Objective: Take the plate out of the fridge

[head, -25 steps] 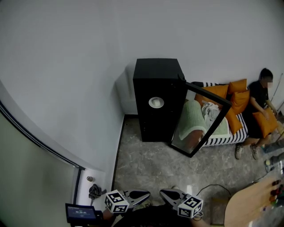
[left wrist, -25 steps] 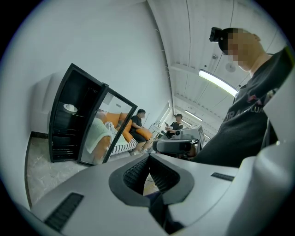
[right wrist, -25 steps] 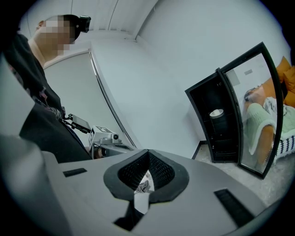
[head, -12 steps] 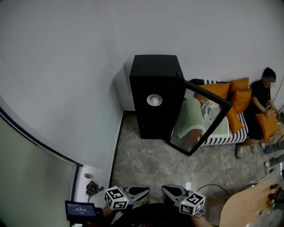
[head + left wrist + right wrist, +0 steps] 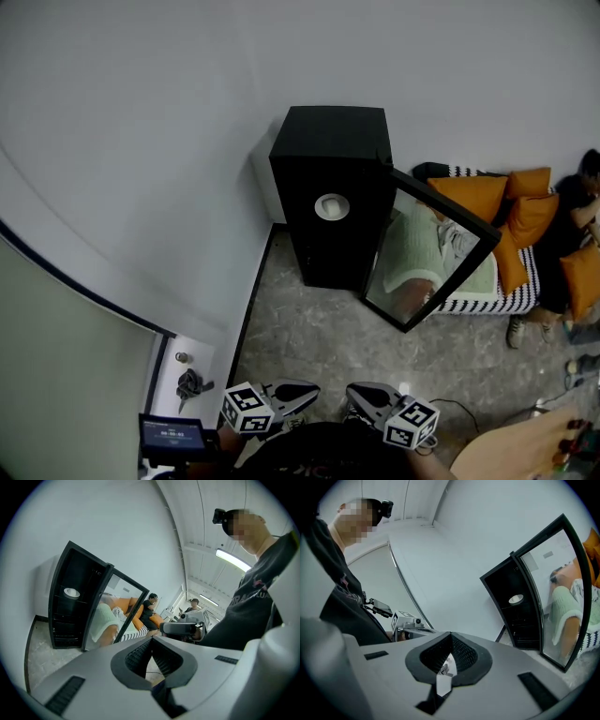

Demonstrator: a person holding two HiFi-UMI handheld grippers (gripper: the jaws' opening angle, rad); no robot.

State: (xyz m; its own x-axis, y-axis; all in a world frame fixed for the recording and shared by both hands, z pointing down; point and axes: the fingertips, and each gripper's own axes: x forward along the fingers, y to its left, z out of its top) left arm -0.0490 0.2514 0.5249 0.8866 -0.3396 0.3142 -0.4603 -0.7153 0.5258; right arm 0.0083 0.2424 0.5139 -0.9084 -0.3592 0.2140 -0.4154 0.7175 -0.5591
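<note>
Black fridge (image 5: 333,159) stands against the wall (image 5: 187,112), its glass door (image 5: 433,255) swung wide open to the right. There's the plate (image 5: 331,206), white and round, sitting on an upper shelf inside, in plain sight. Both grippers are low at the bottom of the head view, well apart from the fridge across the stone floor (image 5: 309,342). Left gripper (image 5: 314,387): jaws pressed together, nothing between them. Right gripper (image 5: 350,393): the same, jaws closed tip to tip and empty. The two hang side by side, near each other, both pointing towards the open fridge. Off to the right, past the door, a striped sofa (image 5: 487,298) with orange cushions (image 5: 473,195) and a person (image 5: 572,225) sitting on it
</note>
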